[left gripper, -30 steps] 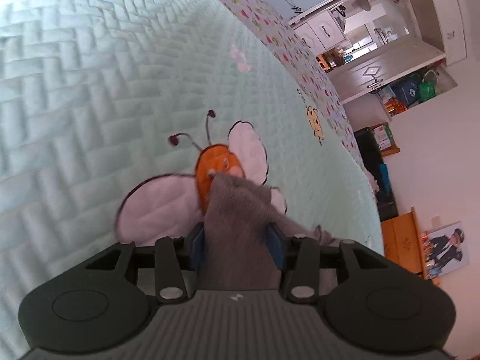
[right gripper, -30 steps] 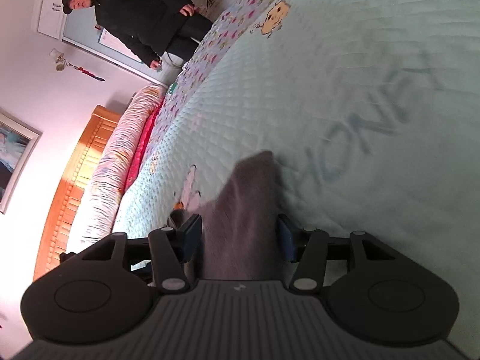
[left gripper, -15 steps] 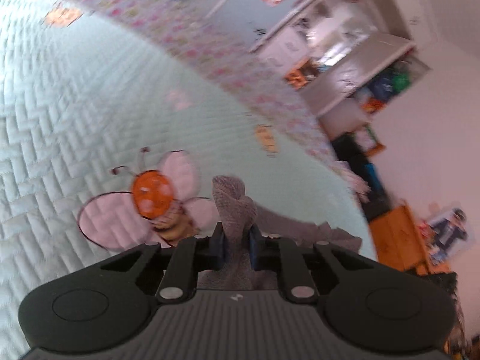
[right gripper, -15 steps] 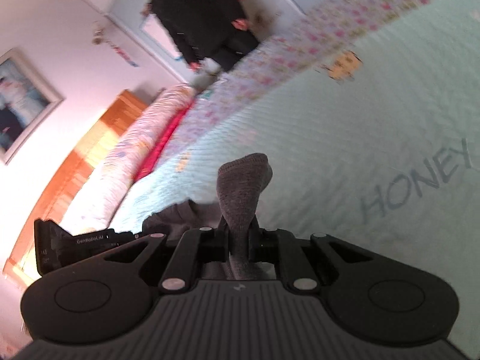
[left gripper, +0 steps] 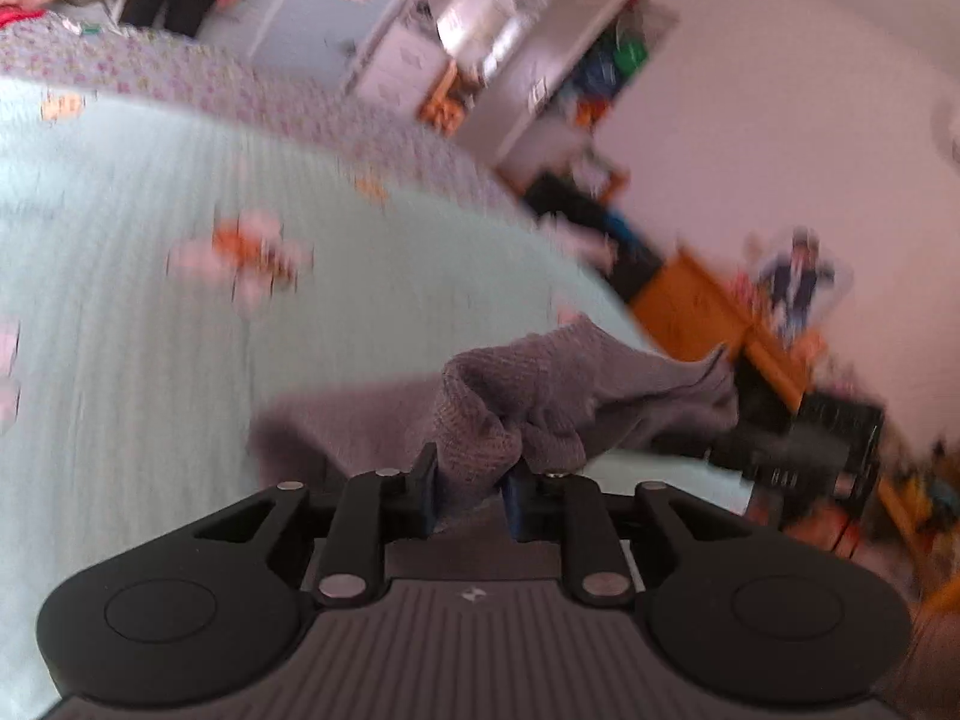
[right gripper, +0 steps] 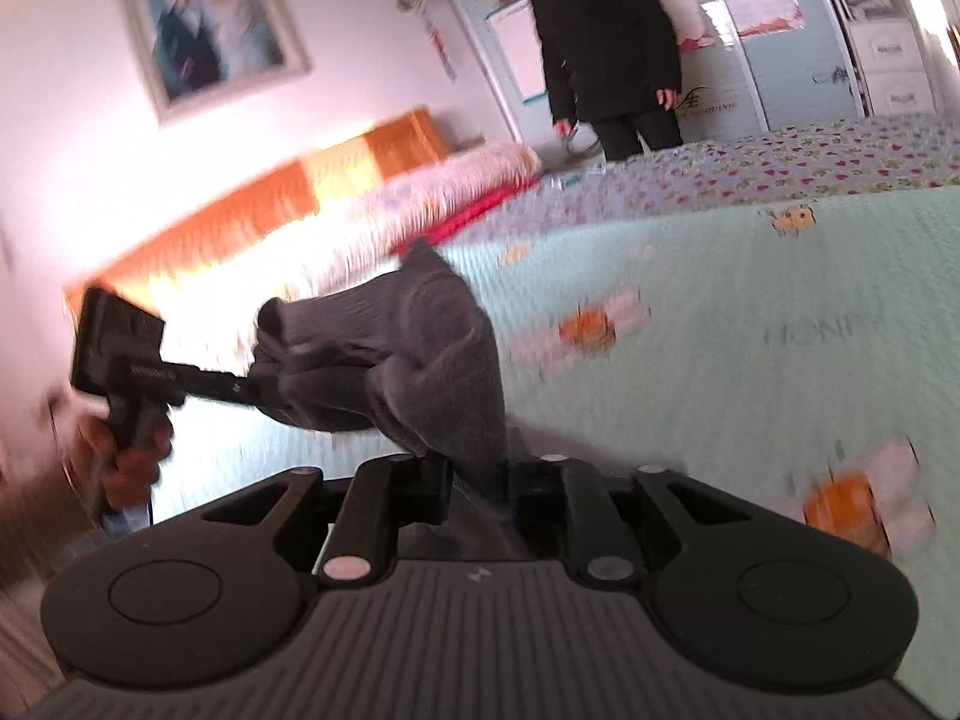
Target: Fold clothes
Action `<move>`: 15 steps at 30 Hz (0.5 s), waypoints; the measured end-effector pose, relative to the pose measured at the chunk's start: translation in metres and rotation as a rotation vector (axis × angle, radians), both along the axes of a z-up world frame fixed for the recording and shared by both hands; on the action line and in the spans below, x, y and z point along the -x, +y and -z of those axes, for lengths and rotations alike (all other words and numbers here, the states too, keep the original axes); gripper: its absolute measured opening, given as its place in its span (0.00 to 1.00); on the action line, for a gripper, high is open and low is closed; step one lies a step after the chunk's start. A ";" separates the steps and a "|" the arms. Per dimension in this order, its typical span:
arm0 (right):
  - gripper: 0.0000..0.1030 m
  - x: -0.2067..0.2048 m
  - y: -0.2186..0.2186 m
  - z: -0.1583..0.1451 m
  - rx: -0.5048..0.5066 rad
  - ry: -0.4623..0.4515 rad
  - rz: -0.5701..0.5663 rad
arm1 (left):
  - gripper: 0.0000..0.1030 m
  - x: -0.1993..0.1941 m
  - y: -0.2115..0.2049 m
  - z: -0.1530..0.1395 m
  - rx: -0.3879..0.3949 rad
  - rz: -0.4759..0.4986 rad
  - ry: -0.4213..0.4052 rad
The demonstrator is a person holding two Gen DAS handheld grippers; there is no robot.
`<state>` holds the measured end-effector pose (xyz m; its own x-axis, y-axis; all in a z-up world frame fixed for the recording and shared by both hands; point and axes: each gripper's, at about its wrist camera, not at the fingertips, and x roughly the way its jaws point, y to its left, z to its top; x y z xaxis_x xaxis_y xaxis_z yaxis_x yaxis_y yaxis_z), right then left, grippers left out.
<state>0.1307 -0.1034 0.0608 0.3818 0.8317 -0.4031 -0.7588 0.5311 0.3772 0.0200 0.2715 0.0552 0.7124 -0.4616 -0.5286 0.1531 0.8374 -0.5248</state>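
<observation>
The left hand-held gripper [left gripper: 468,495] has its jaws nearly together, clamped on a bunched fold of the grey garment [left gripper: 540,384]; they have just been easing apart a little after pinching in, with the cloth between them; from the jaws the knit rises in a lump and stretches toward 2 o'clock, where the other hand-held gripper shows as a dark blur.

The right hand-held gripper [right gripper: 477,489] is likewise narrowly set and gripping a fold of the garment [right gripper: 420,354], its jaws also just having widened slightly around the cloth; from there the fabric runs up toward 10 o'clock to the left hand-held gripper [right gripper: 264,387], seen side-on with a hand [right gripper: 129,462] on its handle.

The garment hangs between the two, lifted above the bed [right gripper: 750,312]; its lower part trails out of sight behind the gripper bodies.

The quilt [left gripper: 150,360] is pale green with bee [right gripper: 591,327] prints; at 11 o'clock in the right wrist view lies a wooden headboard [right gripper: 288,192]; at 12 o'clock a person [right gripper: 606,54] in dark clothes stands beyond the bed.
</observation>
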 end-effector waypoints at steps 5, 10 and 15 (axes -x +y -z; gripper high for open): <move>0.48 0.069 -0.014 0.040 0.220 0.010 0.019 | 0.33 0.045 -0.018 0.042 -0.064 0.010 0.145; 0.52 0.101 -0.049 0.055 0.123 0.192 0.063 | 0.52 0.072 -0.009 0.055 0.047 -0.048 0.219; 0.56 0.117 -0.078 0.058 0.013 0.285 0.175 | 0.53 0.092 -0.006 0.056 0.143 -0.165 0.222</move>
<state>0.0137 -0.1810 0.0027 0.3891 0.7573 -0.5244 -0.5207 0.6504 0.5530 -0.0721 0.2659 -0.0006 0.6586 -0.4299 -0.6176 -0.1104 0.7566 -0.6444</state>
